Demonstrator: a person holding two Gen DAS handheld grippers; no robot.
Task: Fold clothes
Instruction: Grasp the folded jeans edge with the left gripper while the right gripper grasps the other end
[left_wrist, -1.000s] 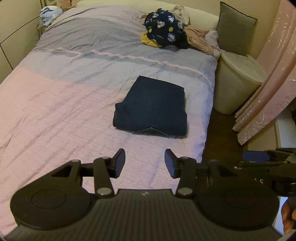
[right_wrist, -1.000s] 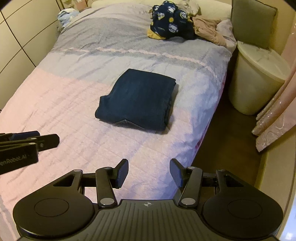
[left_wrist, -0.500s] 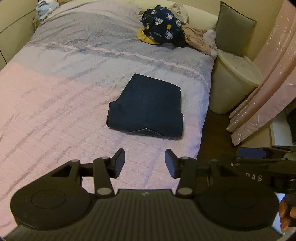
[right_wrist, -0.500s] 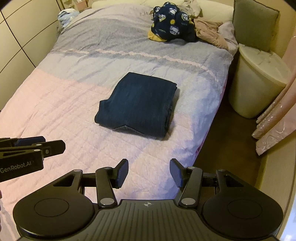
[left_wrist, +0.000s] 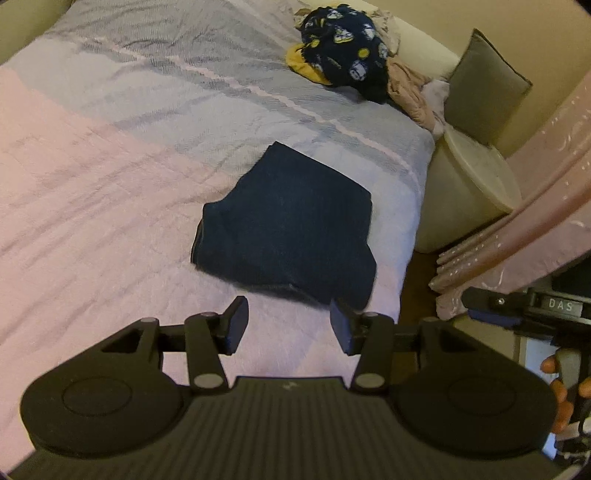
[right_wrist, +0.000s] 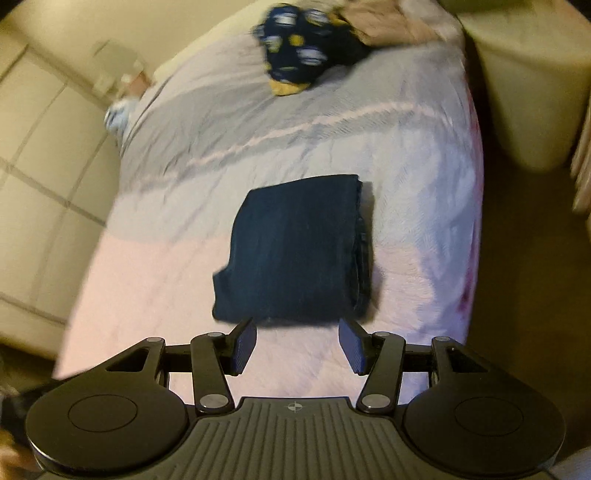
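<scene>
A dark blue garment (left_wrist: 288, 225) lies folded into a neat rectangle on the bed, near its right edge; the right wrist view shows the same folded garment (right_wrist: 295, 247) straight ahead. My left gripper (left_wrist: 288, 325) hovers open just short of the garment's near edge, nothing between its fingers. My right gripper (right_wrist: 297, 345) is open too, its fingertips level with the garment's near edge and holding nothing. A heap of unfolded clothes (left_wrist: 347, 44), navy patterned with yellow and beige pieces, sits at the head of the bed (right_wrist: 299, 48).
The bed cover (left_wrist: 92, 177) is pink near me and grey farther off. A cream round bin (left_wrist: 469, 192) stands beside the bed on the right, with a grey cushion (left_wrist: 484, 88) behind it and a pink curtain (left_wrist: 535, 206). Cream wall panels (right_wrist: 40, 162) line the left.
Both grippers moved closer to the folded garment and tilted downward. The right wrist view swung sharply and is blurred; the left gripper no longer shows in it.
</scene>
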